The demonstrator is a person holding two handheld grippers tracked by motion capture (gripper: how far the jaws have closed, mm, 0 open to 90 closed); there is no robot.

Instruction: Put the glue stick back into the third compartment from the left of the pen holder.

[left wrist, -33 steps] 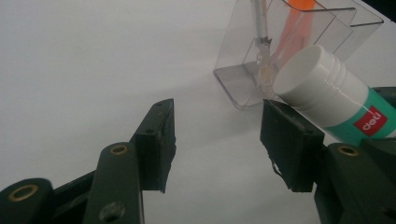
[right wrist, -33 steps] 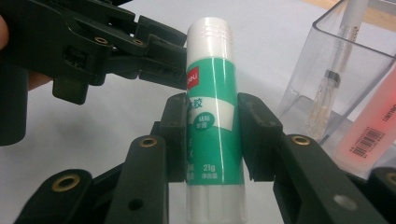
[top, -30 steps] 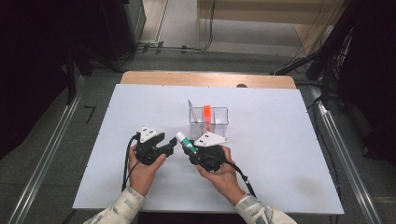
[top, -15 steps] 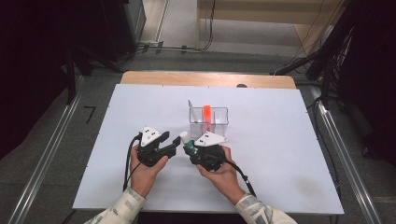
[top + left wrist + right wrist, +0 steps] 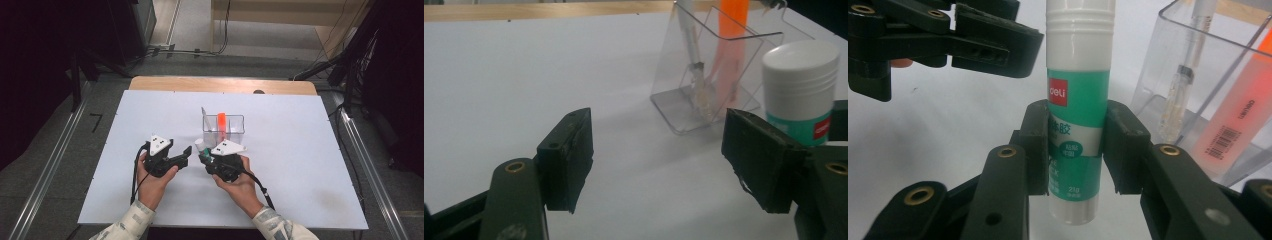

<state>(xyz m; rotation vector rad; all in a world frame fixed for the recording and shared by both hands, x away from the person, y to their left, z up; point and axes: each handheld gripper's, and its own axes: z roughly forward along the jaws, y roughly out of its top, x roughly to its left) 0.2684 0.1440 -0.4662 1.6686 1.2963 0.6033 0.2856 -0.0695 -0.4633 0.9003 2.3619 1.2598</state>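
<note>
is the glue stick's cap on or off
On. The white cap sits on top of the glue stick, which is clamped upright in the right gripper.

Two forearms enter from the bottom edge of the high view, each in a pale, light-patterned sleeve that ends at the wrist. The left gripper (image 5: pixel 186 154), left of centre in that frame, and the right gripper (image 5: pixel 202 159), just right of it, are black, each topped by a grey three-cornered plate with small dark dots. A black cable trails from each toward the lower edge. In the gripper views the jaws are matte black bars with brass-coloured rivets at their joints, ending in flat, blocky black pads (image 5: pixel 568 159) with worn, slightly chipped edges; small screw holes mark the pads' sides
</note>
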